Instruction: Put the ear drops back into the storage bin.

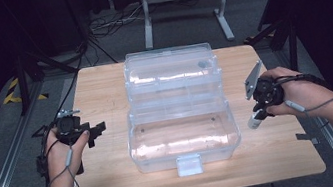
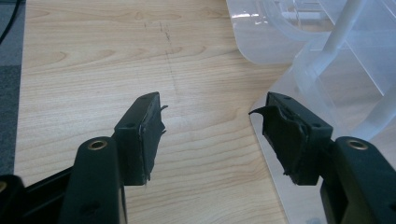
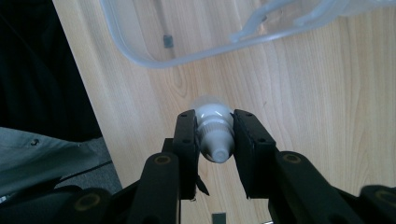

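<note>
Right gripper [image 3: 214, 140] clamped on a small white plastic bottle with a ribbed cap [image 3: 214, 133], pads pressed against both sides of the neck, cap end toward the camera. Bottle [image 1: 255, 119] held clear of the light wooden tabletop [image 1: 98, 89], hanging below the right hand [image 1: 296, 95], just beside the right wall of the clear plastic hinged storage box [image 1: 184, 141]. Box rim [image 3: 140, 56] seen ahead of the right jaws and beyond the bottle, well apart from it.

Left gripper [image 2: 210, 135] with jaws standing apart, nothing between the pads, bare wood showing in the gap. Torn black pad lining noted on both jaws. Box corner [image 2: 299, 79] just beside and ahead of the right-hand jaw in the left gripper view, contact not determinable. Left gripper [image 1: 90, 131] held in the left hand [image 1: 64, 150] over the table, to the left of the box, jaws pointed toward it. Box open, lid [image 1: 169, 70] raised at the far side, lower tub without visible contents.
</note>
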The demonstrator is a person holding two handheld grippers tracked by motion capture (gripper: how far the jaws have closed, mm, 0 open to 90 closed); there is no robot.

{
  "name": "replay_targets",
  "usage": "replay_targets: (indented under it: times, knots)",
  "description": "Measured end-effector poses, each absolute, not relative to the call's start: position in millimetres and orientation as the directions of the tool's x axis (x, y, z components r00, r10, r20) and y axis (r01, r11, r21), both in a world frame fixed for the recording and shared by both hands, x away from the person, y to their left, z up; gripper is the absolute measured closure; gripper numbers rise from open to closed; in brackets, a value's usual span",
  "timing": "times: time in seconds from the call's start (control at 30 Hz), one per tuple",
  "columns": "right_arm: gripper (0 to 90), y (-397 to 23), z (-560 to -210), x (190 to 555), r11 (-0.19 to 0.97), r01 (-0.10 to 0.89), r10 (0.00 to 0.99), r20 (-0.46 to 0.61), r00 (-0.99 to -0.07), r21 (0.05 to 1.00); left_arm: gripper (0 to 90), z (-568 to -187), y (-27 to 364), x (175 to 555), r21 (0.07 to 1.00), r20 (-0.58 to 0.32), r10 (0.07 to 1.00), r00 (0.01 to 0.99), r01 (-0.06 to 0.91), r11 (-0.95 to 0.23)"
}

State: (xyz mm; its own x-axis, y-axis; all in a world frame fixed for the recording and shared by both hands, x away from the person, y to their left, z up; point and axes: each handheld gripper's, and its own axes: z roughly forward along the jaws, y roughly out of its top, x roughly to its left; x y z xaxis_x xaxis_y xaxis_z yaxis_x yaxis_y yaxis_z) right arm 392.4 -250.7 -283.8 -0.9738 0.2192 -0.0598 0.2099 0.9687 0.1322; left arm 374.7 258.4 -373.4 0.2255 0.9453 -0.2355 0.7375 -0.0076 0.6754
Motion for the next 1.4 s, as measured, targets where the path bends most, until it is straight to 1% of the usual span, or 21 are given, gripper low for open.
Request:
replay_targets:
  times: [0.4, 0.7, 1.0, 1.4]
  knots:
    - [71.6, -221, -271, 386, 0.972, 0.162, 0.174, -0.061, -0.983, 0.172, 38.5, -375, 258, 376, 0.668, -0.243, 0.944, 0.224, 0.744, -0.005]
    - [71.6, -199, -272, 386, 0.974, 0.137, 0.148, -0.05, -0.988, 0.182, 38.5, -376, 259, 377, 0.667, -0.243, 0.943, 0.227, 0.745, -0.007]
    - [71.6, -180, -287, 390, 0.976, 0.116, 0.124, -0.03, -0.992, 0.185, 38.5, -378, 259, 378, 0.666, -0.247, 0.942, 0.226, 0.746, -0.005]
    - [71.6, -169, -320, 393, 0.987, 0.104, 0.106, -0.003, -0.994, 0.126, 38.5, -378, 259, 378, 0.662, -0.243, 0.943, 0.227, 0.749, -0.01]
